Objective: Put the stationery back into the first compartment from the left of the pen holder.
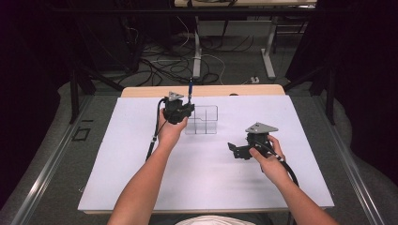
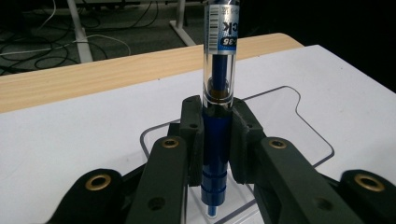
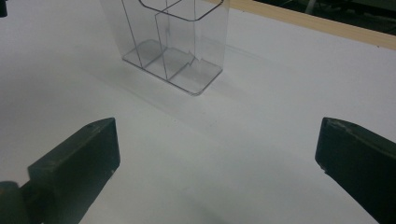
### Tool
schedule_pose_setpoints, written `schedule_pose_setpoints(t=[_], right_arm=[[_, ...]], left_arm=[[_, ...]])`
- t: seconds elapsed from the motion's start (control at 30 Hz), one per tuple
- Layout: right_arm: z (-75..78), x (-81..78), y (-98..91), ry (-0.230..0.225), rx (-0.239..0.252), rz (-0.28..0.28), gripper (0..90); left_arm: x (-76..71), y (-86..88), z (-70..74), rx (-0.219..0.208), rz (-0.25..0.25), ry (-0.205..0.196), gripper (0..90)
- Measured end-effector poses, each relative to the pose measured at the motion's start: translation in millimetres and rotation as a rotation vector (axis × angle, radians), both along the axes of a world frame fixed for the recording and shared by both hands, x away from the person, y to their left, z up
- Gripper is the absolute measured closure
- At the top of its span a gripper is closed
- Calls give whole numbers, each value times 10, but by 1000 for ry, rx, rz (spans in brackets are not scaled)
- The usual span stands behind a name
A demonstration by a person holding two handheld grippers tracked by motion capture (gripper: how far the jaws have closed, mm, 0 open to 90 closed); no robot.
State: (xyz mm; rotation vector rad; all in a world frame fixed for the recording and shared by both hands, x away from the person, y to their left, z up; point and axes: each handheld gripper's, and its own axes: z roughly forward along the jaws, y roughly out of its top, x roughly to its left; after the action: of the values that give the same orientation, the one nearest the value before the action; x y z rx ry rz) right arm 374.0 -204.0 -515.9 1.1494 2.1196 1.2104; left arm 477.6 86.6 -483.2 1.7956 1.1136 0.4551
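the blue pen with a clear barrel and a barcode label (image 2: 217,116) stands upright between the fingers (image 2: 192,140) of the left gripper (image 1: 179,111), clamped on its blue grip section, tip down and long axis close to vertical. in the left gripper view the tip hangs just above the near rim of the clear plastic organiser box with inner dividers (image 2: 299,100), so the drop looks to turn on one thing: getting the tip over an open compartment and not over a wall. i cannot tell which compartment lies below it.

in the high view the box (image 1: 202,120) sits just beside the left gripper, toward the far edge of the white counter (image 1: 141,183), with the wooden strip (image 1: 141,91) running behind it. the left hand is plainly the nearer one.

the right gripper (image 1: 244,149) rests low over the counter, well apart from the box, its fingers (image 3: 79,154) spread wide with nothing between them; its view looks across bare white surface toward the box (image 3: 187,46).

there is open room all around the box, so a straight descent looks unobstructed. the thin clear walls are hard to read, and a tilted pen could catch a divider.
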Motion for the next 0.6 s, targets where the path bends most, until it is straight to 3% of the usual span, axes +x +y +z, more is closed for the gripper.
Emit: schedule_pose_setpoints(t=[0.27, 0.6], right_arm=[[-6, -1, -1, 9, 1, 8, 0], [0, -4, -7, 17, -4, 0, 0]], left_arm=[[-20, 33, 32, 33, -5, -6, 677], [-165, 198, 171, -7, -11, -20, 363]])
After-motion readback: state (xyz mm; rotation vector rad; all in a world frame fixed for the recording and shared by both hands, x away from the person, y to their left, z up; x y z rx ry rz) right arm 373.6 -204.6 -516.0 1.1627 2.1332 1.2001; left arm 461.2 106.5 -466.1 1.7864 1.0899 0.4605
